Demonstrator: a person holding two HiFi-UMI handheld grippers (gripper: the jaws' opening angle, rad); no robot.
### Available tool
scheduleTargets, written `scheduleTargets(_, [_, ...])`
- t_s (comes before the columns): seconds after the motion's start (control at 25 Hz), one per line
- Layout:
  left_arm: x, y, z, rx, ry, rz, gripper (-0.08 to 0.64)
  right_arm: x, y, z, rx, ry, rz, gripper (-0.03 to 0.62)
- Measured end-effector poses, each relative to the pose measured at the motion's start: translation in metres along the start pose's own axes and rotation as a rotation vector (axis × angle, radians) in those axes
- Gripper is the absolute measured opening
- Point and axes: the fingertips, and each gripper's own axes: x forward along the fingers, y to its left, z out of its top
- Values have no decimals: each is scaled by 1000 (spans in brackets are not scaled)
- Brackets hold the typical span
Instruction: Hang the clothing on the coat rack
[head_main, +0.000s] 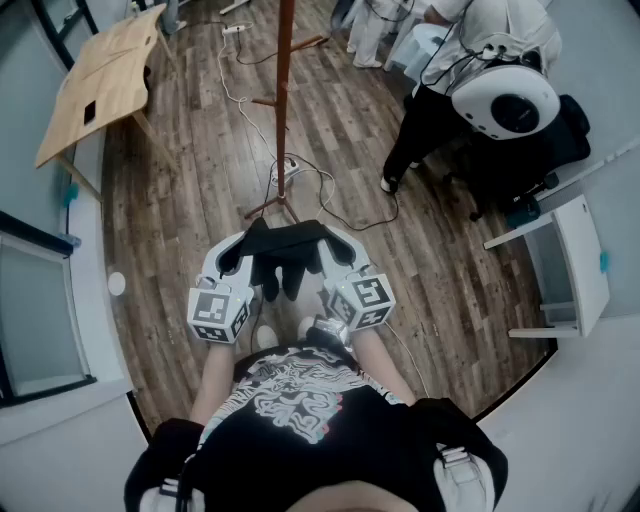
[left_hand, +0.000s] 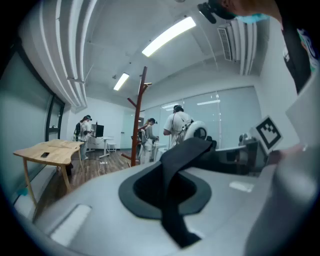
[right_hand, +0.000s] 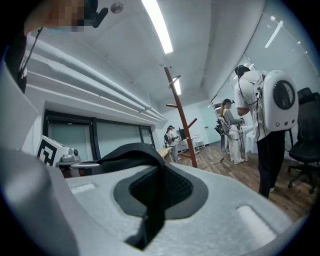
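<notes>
The cubes (head_main: 218, 312) on the two grippers carry square black-and-white marker patterns. The black clothing (head_main: 285, 255) hangs between the grippers, its long axis running from 9 to 3 o'clock in the head view, with folds sagging toward 6. The left gripper (head_main: 236, 252) and the right gripper (head_main: 334, 248) each have their jaws pressed together on a strip of it, perhaps a strap. The coat rack (head_main: 283, 100) stands at 12 o'clock, well apart.

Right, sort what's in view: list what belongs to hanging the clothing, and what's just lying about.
Job: black fabric garment; tall red-brown wooden coat rack; left hand-held gripper and right hand-held gripper, both shut on the garment.
Lying about: light wooden table; white floor cable; white table; black office chair.
</notes>
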Motion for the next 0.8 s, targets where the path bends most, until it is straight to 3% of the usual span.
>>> scheduleTargets(0.24, [-1,2,-6,-16,15,-10,3,2,0,1,14,4,-17,17])
scheduleTargets(0.8, [16,0,0,26,13,-28,3,2,-15,0,65,-12,-27,17])
